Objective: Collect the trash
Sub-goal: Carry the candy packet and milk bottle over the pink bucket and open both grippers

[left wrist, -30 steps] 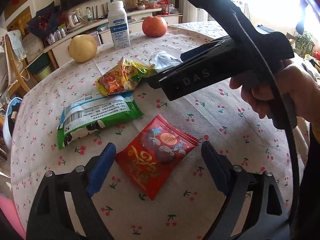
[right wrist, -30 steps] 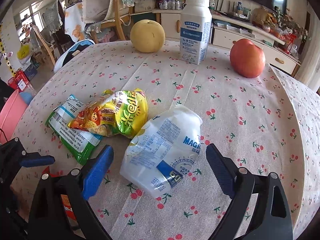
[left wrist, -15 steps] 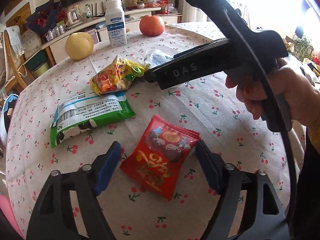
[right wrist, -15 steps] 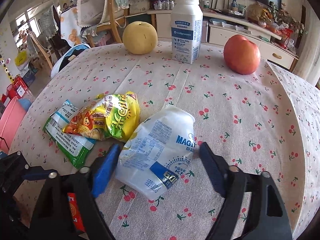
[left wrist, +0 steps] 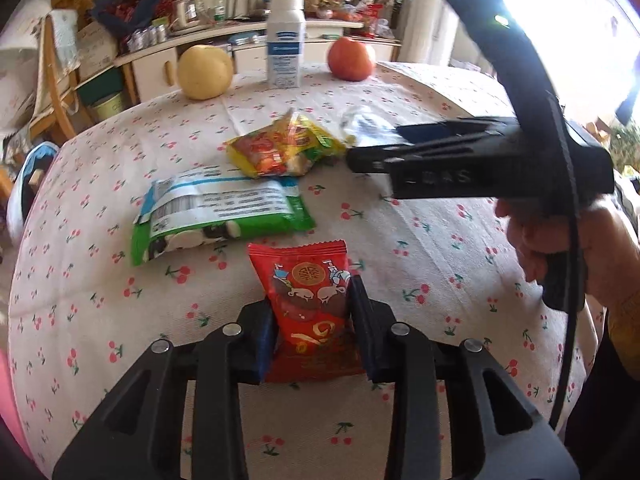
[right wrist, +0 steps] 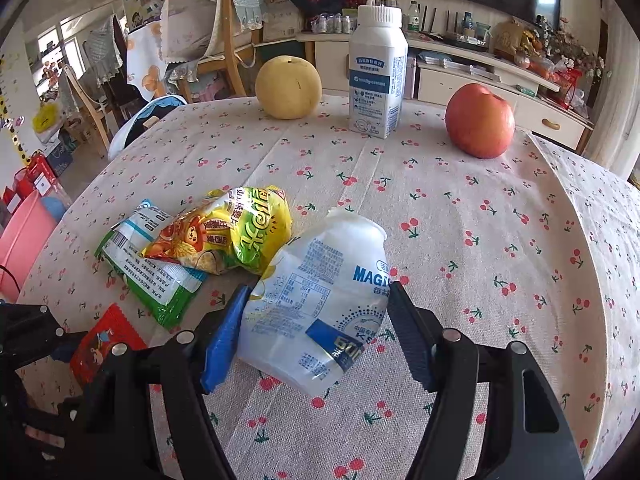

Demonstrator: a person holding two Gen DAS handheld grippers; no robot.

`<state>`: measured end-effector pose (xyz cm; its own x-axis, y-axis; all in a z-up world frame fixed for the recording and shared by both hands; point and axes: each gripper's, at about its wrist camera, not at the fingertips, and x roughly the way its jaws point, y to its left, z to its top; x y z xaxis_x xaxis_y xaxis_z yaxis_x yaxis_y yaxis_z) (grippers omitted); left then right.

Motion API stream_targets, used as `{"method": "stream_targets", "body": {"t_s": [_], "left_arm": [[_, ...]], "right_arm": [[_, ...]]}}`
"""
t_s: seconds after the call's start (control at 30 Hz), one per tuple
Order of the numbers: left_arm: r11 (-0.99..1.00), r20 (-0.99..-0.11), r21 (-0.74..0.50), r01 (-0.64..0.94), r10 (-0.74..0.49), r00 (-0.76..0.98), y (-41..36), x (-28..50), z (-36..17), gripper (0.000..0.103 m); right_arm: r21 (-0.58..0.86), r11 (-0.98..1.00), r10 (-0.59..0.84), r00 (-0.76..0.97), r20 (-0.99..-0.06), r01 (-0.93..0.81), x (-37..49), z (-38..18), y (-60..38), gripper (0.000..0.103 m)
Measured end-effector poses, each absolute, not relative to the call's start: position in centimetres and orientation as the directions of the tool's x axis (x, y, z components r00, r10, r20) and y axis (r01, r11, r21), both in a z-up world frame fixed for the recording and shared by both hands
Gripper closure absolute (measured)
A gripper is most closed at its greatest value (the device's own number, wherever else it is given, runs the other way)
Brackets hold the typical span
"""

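Trash lies scattered across the near half of a round counter [right wrist: 500,208] covered in a cherry-print cloth, and both grippers are on it at once. The left gripper [left wrist: 310,312] has just been closing and now pinches the red snack packet [left wrist: 308,292] by its near end, pads pressed against both sides so the packet buckles slightly between them. The right gripper [right wrist: 316,320] has also drawn inward and brackets the crushed white plastic bottle [right wrist: 320,292], its blue left pad against the bottle's side and its right pad touching the other, a wide hold that suits so bulky and soft a thing. Whether that grip is firm enough to lift cannot be told.

Two more pieces wait their turn: a green-and-white wrapper [left wrist: 220,212] just beyond the red packet, and a yellow snack bag [right wrist: 232,232] partly overlapping it, lying just left of the bottle. Working both hands together looks like a way to clear two items in one go.

At the far edge stand a yellow pear [right wrist: 288,88], a white milk bottle [right wrist: 376,76] upright with its cap on, and a red apple [right wrist: 480,120], well apart from the litter; they appear to be goods to keep, not trash. A person's hand [left wrist: 560,248] grips the right tool's handle at the right of the left-wrist view. No bin is clearly visible, though a pink tub [right wrist: 24,240] sits off the counter's left side.
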<state>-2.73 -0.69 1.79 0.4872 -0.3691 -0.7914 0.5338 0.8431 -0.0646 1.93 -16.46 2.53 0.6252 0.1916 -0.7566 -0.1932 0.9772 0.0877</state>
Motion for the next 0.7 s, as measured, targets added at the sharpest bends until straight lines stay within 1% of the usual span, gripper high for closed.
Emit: {"method": "stream_targets", "body": {"t_s": [0.2, 0.53, 0.7], "left_arm": [[0.886, -0.769, -0.089, 0.455, -0.352, 0.534, 1.8, -2.3, 3.0, 0.068], [0.943, -0.703, -0.163, 0.29, -0.317, 0.637, 7.4, -1.9, 6.3, 0.068], [0.963, -0.664, -0.197, 0.182, -0.268, 0.699, 11.1, -2.0, 8.0, 0.068]], "right_arm": [[0.11, 0.977, 0.203, 0.658, -0.725, -0.181, 0.6, 3.3, -16.4, 0.034], [0.154, 0.97, 0.244, 0.693, -0.678, -0.19, -1.8, 5.0, -14.4, 0.034], [0.152, 0.964, 0.262, 0.707, -0.656, -0.217, -3.0, 6.1, -11.9, 0.034]]}}
